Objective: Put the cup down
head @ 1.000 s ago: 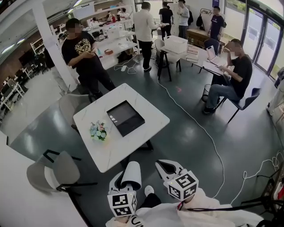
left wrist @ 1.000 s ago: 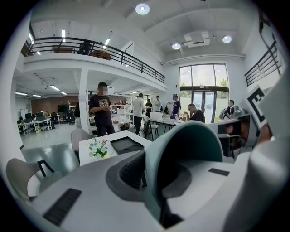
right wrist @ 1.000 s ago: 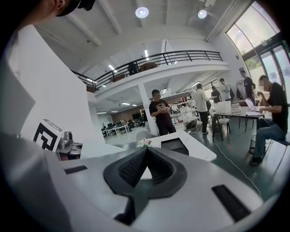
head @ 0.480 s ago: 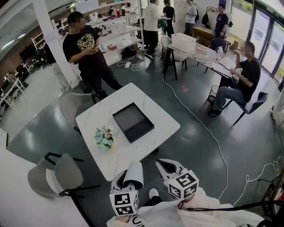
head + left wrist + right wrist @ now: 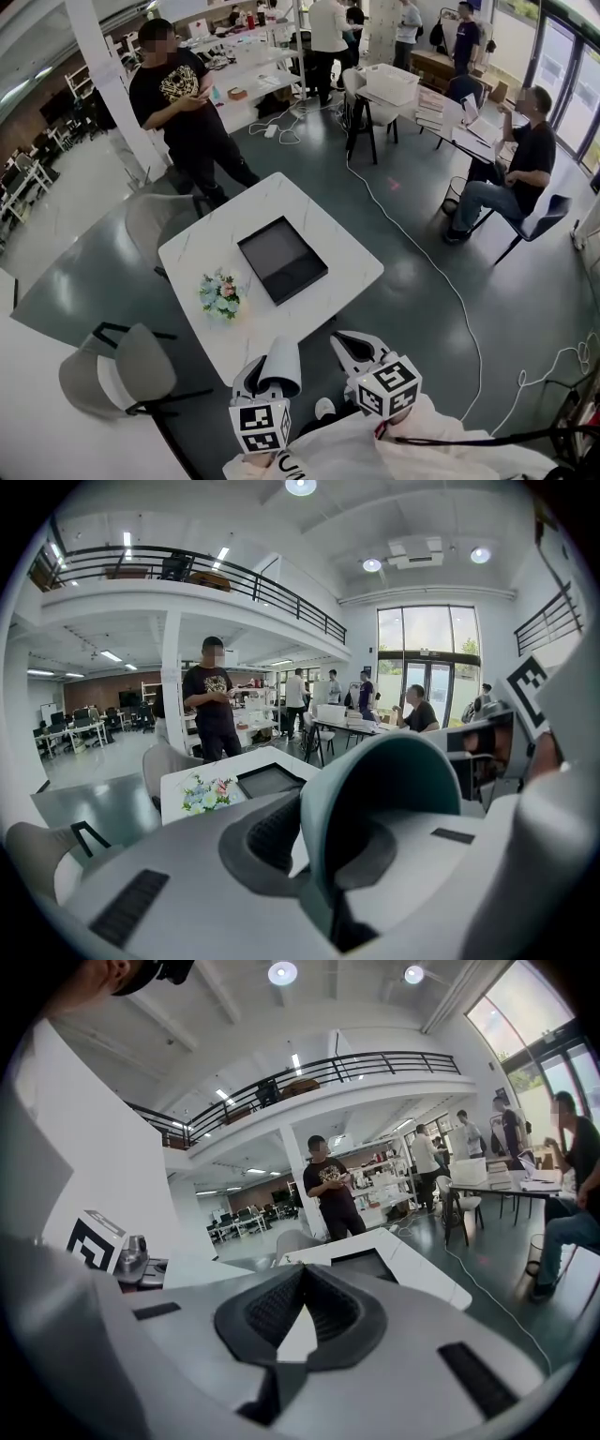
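Note:
My left gripper [image 5: 266, 372] is shut on a white paper cup [image 5: 281, 367] with a teal inside, held low at the bottom of the head view, short of the white table [image 5: 211, 246]. In the left gripper view the cup [image 5: 394, 794] lies tilted with its mouth facing the camera, and one dark pad [image 5: 274, 829] presses its wall. My right gripper [image 5: 353, 346] hovers beside it, shut with nothing between its jaws; in the right gripper view its fingertips [image 5: 302, 1273] meet.
On the table lie a black tray [image 5: 282, 259] and a small bunch of flowers [image 5: 220, 294]. Grey chairs [image 5: 129, 363] [image 5: 157, 219] stand at its left. A person in black [image 5: 184, 105] stands beyond it. A white cable [image 5: 424, 261] runs across the floor at right.
The view has shifted a little, so the table sits slightly lower and further right in the frame. Both grippers keep their places, with the cup still in the left one.

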Tool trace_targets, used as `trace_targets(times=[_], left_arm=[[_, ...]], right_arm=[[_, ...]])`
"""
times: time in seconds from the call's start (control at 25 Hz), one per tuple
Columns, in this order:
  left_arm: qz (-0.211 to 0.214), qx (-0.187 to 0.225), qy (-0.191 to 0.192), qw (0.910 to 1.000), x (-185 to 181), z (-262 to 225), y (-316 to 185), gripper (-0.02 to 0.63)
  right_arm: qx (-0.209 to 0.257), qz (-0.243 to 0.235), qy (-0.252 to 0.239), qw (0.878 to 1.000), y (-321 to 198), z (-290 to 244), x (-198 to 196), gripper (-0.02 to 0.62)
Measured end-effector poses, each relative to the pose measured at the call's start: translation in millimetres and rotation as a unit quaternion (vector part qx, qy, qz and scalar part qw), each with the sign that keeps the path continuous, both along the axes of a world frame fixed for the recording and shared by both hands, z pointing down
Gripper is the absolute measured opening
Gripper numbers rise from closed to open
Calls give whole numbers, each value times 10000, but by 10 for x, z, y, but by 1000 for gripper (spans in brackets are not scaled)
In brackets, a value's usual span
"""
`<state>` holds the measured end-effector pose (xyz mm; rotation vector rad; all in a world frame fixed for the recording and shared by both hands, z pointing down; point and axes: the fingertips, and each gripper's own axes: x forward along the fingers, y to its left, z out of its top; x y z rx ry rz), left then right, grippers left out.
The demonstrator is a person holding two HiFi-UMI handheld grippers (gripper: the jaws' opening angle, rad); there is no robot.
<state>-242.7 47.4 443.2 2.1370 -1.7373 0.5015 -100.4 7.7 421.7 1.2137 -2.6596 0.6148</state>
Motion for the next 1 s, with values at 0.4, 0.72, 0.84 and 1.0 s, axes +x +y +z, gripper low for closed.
trace_targets(times=[0.4,0.72,0.84,1.0], left_arm=[[-318,-121,-41,9994,229,25,-405,32],[-676,-109,-92,9976,433,32,-755,32],[-779,-164,-107,9968,445,62,-799,32],[-785,-250,-125,9965,444,83,-846,32]], right_arm=[[-30,-312,-29,9995,-538,17,189,5],[-69,-597,18,9982,-933,91,429,5],[-119,-675,14,9976,-1010,129,456,5],[-168,-707,9,9974,-1073,141,444,5]])
